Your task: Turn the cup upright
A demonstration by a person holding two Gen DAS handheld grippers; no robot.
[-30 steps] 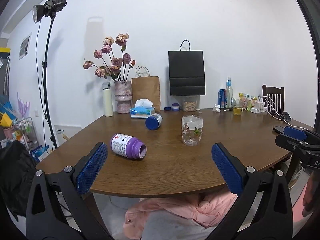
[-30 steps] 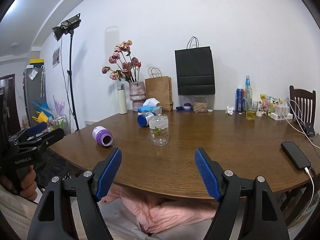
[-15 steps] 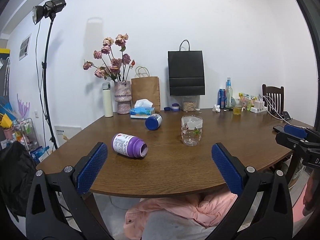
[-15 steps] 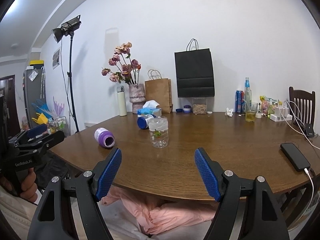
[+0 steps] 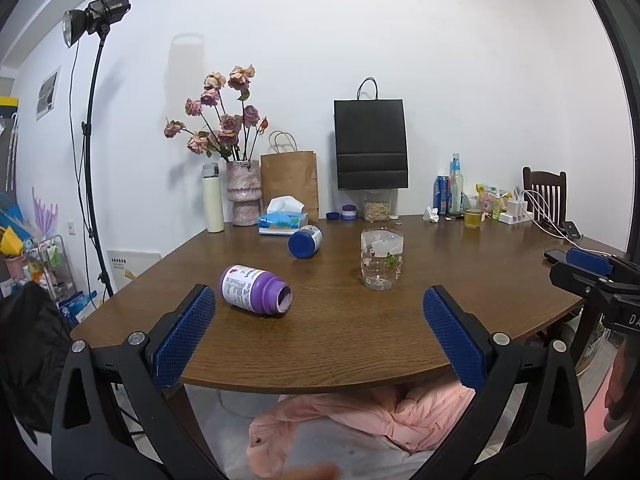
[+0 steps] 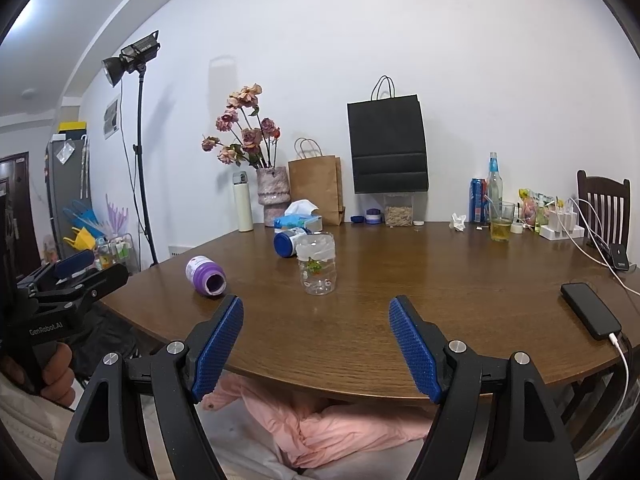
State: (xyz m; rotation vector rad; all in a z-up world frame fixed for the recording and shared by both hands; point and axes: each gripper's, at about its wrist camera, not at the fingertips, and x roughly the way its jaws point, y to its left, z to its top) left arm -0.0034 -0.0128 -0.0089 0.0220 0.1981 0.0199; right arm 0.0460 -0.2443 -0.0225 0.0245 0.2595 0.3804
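Left hand-held gripper (image 5: 318, 328) and right hand-held gripper (image 6: 316, 336) both hang released, fingers spread wide, off the near edge of the wooden desk (image 5: 360, 344). On the desk, a clear floral cup (image 5: 381, 259) stands mid-surface. Left of the cup lies a purple bottle (image 5: 254, 289) on its side; behind it, a blue-capped bottle (image 5: 305, 241), also tipped.

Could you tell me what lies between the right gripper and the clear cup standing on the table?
Only bare brown table lies between the right gripper and the clear cup, as the right wrist view shows.
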